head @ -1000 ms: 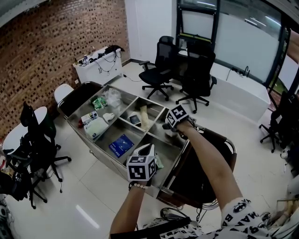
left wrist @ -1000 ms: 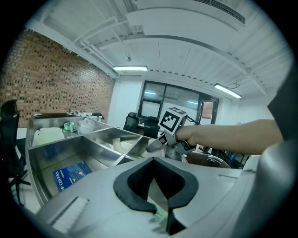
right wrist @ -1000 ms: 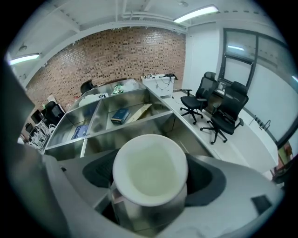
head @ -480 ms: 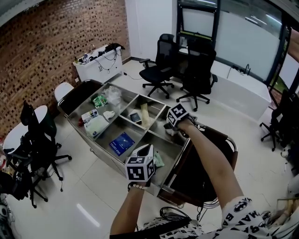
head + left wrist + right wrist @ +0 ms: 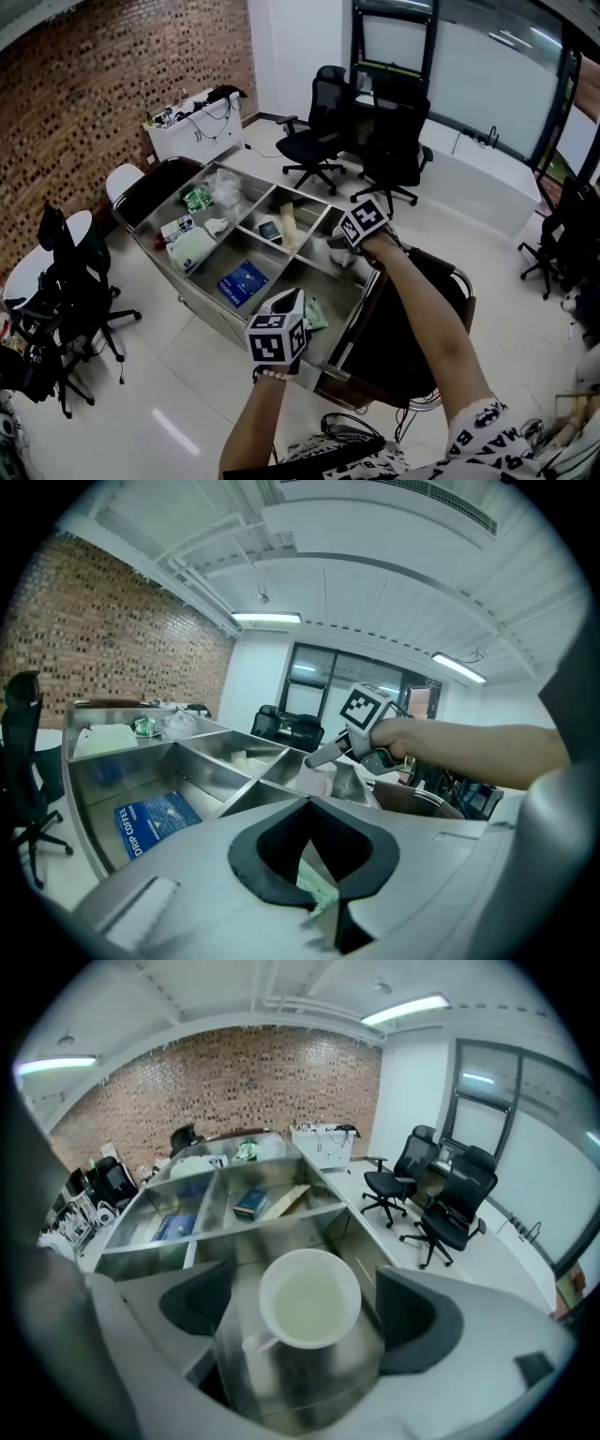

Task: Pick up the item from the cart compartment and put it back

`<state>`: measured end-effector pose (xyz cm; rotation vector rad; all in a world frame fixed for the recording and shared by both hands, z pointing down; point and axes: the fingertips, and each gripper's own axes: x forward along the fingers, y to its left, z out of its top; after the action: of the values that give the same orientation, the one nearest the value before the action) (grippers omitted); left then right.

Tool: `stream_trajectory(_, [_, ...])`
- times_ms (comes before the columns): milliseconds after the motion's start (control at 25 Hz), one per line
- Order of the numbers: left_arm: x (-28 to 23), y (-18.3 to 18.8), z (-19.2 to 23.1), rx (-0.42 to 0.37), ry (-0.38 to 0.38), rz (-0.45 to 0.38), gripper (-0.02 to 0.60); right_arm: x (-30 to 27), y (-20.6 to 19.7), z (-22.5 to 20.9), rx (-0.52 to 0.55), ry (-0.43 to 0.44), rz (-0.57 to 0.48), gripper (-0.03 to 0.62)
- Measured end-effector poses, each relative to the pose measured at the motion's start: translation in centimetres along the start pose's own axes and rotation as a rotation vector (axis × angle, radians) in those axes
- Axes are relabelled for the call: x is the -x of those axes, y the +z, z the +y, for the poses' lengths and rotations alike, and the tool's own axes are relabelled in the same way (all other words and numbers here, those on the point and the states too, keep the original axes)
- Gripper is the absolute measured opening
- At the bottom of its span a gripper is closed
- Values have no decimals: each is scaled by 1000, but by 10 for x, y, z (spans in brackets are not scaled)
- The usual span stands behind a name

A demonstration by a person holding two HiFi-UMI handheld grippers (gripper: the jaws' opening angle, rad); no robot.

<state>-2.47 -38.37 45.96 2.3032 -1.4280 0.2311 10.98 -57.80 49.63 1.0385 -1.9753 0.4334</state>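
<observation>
A white cup [image 5: 309,1297] stands upright on the floor of the cart's near right compartment, seen small in the head view as the cup [image 5: 337,251]. My right gripper [image 5: 309,1311] straddles it, and its jaws are opening, with a gap between each pad and the rim. In the head view the right gripper [image 5: 341,246] reaches in from the cart's right end. My left gripper [image 5: 297,300] hovers over the cart's front edge with its jaws shut and nothing held. The left gripper [image 5: 323,916] looks across at the cup [image 5: 319,778].
The steel cart [image 5: 281,258] has several compartments holding a blue drip-coffee packet [image 5: 243,282], a green packet [image 5: 316,317], a dark box and bagged items. A brown chair [image 5: 412,337] stands by the cart's right end. Black office chairs [image 5: 319,122] stand behind it.
The right gripper has shifted a little up and to the right, and its jaws have spread away from the cup. The left gripper has drifted slightly left.
</observation>
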Motion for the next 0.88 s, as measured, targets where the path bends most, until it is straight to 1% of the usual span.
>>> stream_trajectory(80, [3, 1, 1, 7, -5, -14, 2, 21, 8, 4, -19, 21, -60, 488])
stream_trajectory(120, [4, 2, 1, 10, -7, -22, 2, 34, 11, 6, -22, 23, -91, 448])
stream_trajectory(160, [6, 2, 0, 10, -11, -31, 2, 48, 14, 8, -21, 18, -124, 385])
stream_trajectory(200, [8, 3, -1, 10, -15, -40, 2, 63, 17, 10, -14, 6, -156, 307])
stream_trajectory(280, [12, 4, -6, 4, -26, -58, 2, 94, 21, 13, 18, -44, -215, 160])
stream_trajectory(320, [15, 3, -10, 0, -34, -66, 2, 109, 23, 15, 36, -72, -243, 61])
stream_trajectory(360, [17, 1, -15, -5, -43, -74, 2, 124, 24, 19, 51, -90, -274, 3])
stream_trajectory(520, [33, -8, -34, -18, -69, -100, 2, 182, 22, 50, 81, -99, -414, 0])
stream_trajectory(680, [55, -16, -51, -16, -88, -118, 2, 249, 16, 94, 131, -113, -569, 0])
stream_trajectory(880, [86, -32, -68, -13, -116, -125, 2, 310, -18, 147, 123, -124, -782, 0])
